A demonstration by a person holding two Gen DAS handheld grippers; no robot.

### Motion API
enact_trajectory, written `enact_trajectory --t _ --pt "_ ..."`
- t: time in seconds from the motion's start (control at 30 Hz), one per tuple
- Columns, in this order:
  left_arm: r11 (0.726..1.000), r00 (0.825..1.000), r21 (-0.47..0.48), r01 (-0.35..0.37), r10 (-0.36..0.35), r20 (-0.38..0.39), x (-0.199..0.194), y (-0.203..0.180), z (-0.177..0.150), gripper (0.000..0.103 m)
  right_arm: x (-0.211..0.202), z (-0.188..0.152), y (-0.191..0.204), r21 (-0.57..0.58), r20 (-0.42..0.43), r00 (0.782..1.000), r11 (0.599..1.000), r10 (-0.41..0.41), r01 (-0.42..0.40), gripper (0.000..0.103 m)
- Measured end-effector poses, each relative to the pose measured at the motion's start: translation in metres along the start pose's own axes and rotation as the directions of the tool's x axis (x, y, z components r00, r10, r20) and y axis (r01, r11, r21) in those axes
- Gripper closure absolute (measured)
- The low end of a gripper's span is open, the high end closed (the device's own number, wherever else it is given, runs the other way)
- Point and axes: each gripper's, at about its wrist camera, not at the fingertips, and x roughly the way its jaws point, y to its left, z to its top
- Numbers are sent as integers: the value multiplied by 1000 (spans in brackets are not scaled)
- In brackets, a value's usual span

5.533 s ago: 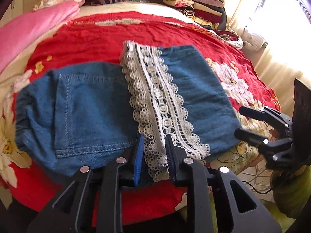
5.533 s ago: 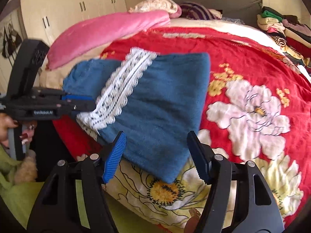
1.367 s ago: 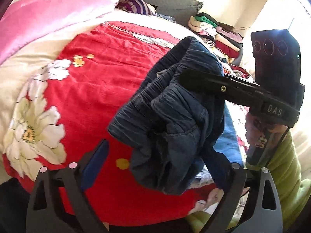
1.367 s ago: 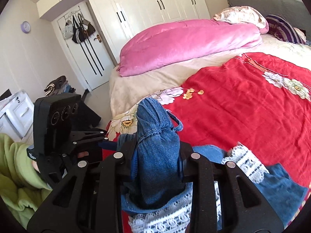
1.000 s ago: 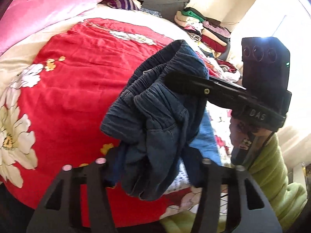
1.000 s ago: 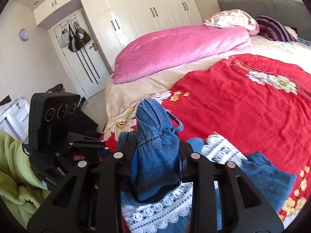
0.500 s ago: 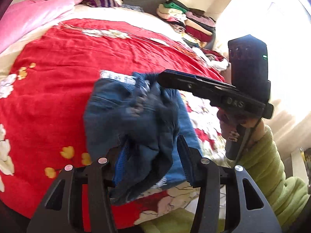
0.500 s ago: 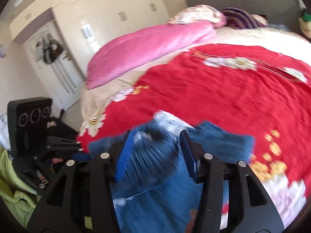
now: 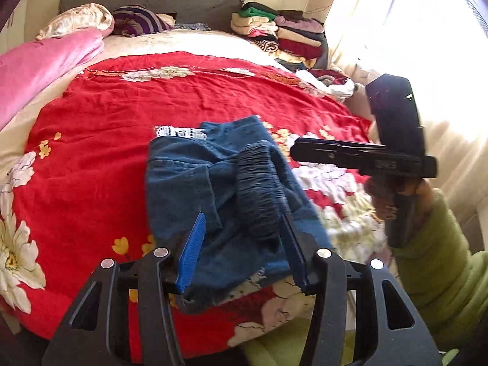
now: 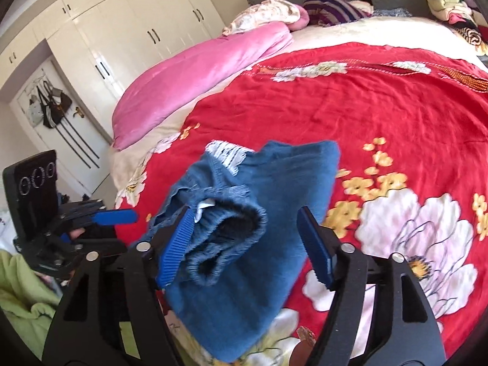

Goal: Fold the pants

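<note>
- The pants (image 9: 213, 189) are blue denim, bunched in a rough folded heap on the red bedspread (image 9: 100, 122), close to its near edge.
- A bit of white lace trim (image 9: 180, 132) pokes out at the far side of the pants, on the side away from the grippers.
- The dark elastic waistband (image 9: 259, 189) sits rumpled on top of the pants, rolled over so you can see its open mouth from the right wrist view.
- Left gripper (image 9: 241, 250): jaws spread wide, nothing pinched. The blue pads sit either side of the near end of the pants; whether they touch the cloth, I can't tell.
- Right gripper (image 10: 247, 244): also wide apart, gripping nothing. The waistband bunch lies between its fingers, right up against the left-hand pad from what I can see.
- From the left wrist view the right gripper hangs just past the right side of the pants, held by a hand with a green sleeve (image 9: 433, 244).
- A pink duvet (image 10: 195, 73) lies well beyond the pants on the left, and a stack of folded clothes (image 9: 280, 33) sits far behind the pants at the head end on the right.
- White wardrobe (image 10: 137, 36) is way off behind the duvet.
</note>
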Motion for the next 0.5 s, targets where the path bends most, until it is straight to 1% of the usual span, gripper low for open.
enact_trajectory --t 0.07,0.13,0.17,0.23,0.27,0.3,0.33,0.37,0.4,0.43,0.5 --pt "999 999 31 -34 34 -16 11 -2 1 56 11 2 6 -26 -38 999 999 -27 26 39" --pt "999 999 31 -13 15 -44 21 -2 0 59 20 3 5 -31 -69 996 998 -49 47 39" --pt "1000 998 25 9 -8 -60 26 -2 -2 63 30 3 2 -23 -92 994 998 -62 60 39" --pt "1000 997 18 8 -7 -78 34 -2 -6 64 45 3 -4 -4 -127 990 998 -56 56 40" --pt "1000 996 16 12 -11 -84 35 -3 -9 65 52 2 -6 -2 -137 990 999 -44 44 56" --pt "1000 996 15 16 -15 -89 36 -3 -11 66 59 2 -7 1 -146 989 1000 -12 12 68" --pt "1000 995 18 14 -13 -94 37 -4 -13 66 63 2 -7 8 -149 988 1000 25 -24 78" --pt "1000 995 22 9 -6 -96 38 -5 -14 66 65 4 -4 6 -135 990 999 36 -36 82" --pt "1000 996 25 4 -2 -93 37 -6 -14 66 65 7 0 -5 -120 992 999 43 -44 84" --pt "1000 996 25 3 0 -88 36 -6 -14 66 60 11 7 -20 -89 994 998 61 -63 86" --pt "999 998 47 -8 11 -67 31 -11 -11 66 43 20 20 -62 -18 994 992 107 -107 86"
